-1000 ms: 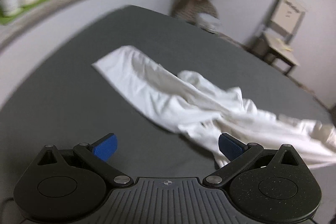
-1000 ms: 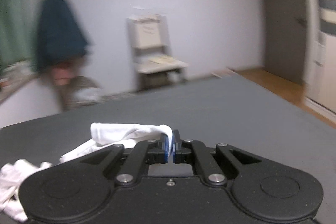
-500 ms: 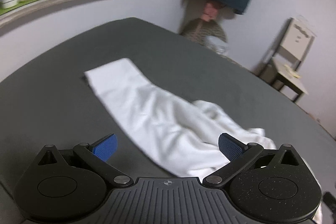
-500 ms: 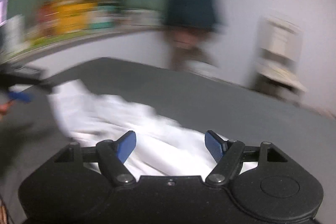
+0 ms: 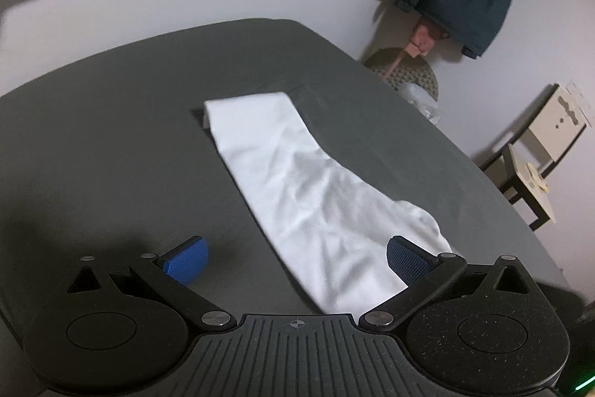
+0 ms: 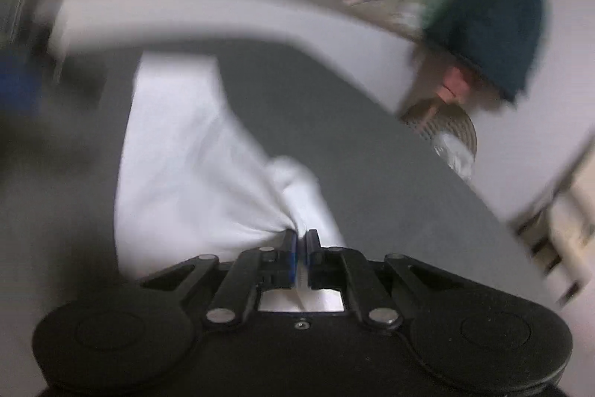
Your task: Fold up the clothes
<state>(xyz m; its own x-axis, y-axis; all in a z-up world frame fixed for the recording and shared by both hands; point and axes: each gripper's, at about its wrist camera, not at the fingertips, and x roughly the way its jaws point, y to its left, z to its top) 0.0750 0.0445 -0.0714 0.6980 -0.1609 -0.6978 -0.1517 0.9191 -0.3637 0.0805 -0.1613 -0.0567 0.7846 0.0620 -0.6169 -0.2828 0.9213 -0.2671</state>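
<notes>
I am pinching the long white cotton garment (image 6: 178, 173) in my right tool (image 6: 300, 244), keeping it taut, while my left tool (image 5: 295, 253) is gaping empty beside it.

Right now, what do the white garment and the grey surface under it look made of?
White garment: soft matte knit, probably cotton jersey; it creases finely and bunches where the right gripper pinches it. Grey surface: matte cloth, likely a fitted sheet; faint ripples, no shine.
</notes>
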